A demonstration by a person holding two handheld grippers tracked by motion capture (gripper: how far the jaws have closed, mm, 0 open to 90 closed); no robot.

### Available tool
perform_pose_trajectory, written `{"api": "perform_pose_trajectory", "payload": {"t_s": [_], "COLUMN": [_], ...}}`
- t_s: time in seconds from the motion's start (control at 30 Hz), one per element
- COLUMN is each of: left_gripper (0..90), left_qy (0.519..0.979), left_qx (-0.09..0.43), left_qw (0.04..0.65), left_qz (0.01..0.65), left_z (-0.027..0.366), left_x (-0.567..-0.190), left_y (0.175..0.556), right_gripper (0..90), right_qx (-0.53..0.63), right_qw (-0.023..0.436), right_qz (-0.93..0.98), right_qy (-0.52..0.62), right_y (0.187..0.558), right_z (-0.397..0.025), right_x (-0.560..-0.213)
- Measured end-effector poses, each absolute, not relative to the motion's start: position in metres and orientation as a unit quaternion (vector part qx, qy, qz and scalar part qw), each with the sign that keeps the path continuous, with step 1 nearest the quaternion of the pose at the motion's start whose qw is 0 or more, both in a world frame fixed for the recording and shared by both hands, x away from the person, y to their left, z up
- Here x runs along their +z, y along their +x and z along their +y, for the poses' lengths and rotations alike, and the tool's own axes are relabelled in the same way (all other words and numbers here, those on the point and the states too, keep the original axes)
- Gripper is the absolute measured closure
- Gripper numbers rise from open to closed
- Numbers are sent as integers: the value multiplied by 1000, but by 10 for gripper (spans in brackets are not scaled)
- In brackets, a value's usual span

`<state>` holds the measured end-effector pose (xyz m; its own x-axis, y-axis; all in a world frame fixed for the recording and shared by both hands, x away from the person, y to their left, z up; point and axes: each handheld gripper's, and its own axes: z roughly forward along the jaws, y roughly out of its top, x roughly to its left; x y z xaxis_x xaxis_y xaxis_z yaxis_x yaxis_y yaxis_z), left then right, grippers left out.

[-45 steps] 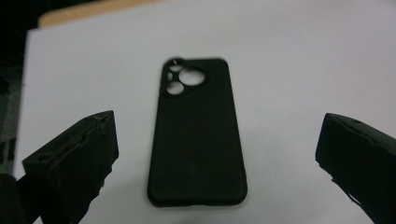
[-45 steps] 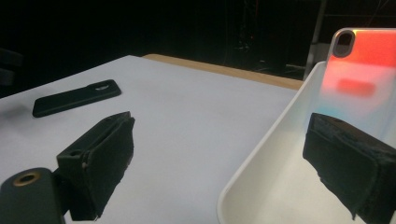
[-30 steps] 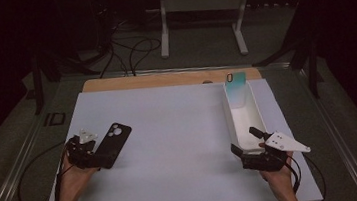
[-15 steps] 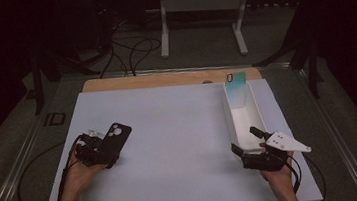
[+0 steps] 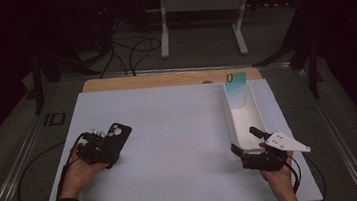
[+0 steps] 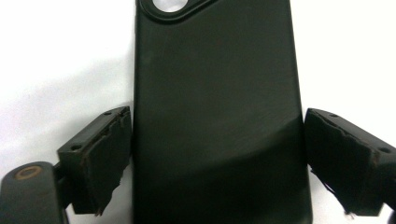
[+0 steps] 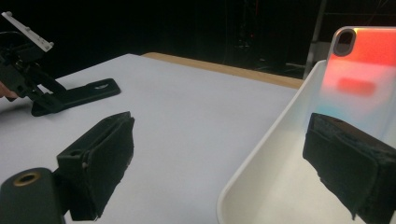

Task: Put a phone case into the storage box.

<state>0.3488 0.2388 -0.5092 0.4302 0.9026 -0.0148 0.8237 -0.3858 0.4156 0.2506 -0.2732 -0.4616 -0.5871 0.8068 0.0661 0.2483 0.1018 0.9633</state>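
Black phone case [image 6: 215, 116] flat between spread left tool [image 6: 217, 154] jaws, right tool [image 7: 224, 163] spread astride white tray [image 7: 275, 154] wall

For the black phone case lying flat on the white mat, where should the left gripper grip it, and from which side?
Grip the black phone case across its two long edges at the lower half, coming in from the end opposite the camera cutout. It lies flat, and the left gripper already straddles it there, jaws open beside each straight edge; whether the pads touch is unclear.
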Motion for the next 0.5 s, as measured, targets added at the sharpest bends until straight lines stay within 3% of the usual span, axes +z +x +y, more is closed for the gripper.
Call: {"api": "perform_pose_trajectory", "payload": {"t_s": [0.5], "left_gripper": [156], "left_qy": [819], "left_qx": [107], "left_qw": [207], "left_qz": [524], "left_z": [237], "left_x": [-507], "left_y": [346], "right_gripper": [88], "right_qx": [552], "right_qw": [246], "right_qz": [699], "right_qy": [383], "right_y": [252], "right_z": [-274], "right_x": [-460]}}
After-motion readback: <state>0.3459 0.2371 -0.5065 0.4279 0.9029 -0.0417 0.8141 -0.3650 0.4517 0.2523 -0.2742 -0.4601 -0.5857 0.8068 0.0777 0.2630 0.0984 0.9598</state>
